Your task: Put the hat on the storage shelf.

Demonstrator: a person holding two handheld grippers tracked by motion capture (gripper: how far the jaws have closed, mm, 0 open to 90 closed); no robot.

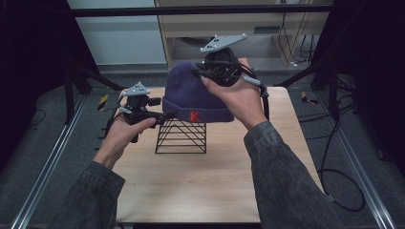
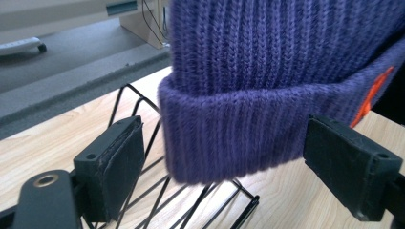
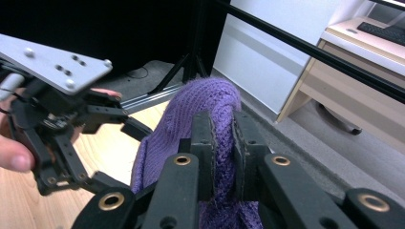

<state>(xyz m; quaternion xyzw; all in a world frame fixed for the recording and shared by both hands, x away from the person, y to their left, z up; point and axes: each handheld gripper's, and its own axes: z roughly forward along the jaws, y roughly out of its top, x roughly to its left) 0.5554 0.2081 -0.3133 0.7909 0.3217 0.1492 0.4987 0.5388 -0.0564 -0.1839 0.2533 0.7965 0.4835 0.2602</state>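
Purple ribbed-knit beanie [image 1: 198,93] w/ red K, black wire rack [image 1: 181,137].

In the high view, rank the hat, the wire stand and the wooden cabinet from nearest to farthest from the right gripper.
1. Hat: pinched in the right gripper.
2. Wire stand: below, under the hat.
3. Wooden cabinet: beyond the table, at the back.

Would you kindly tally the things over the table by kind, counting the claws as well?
Purple knitted hat: 1
Black wire rack: 1
Claws, left claw and right claw: 2
Total: 4
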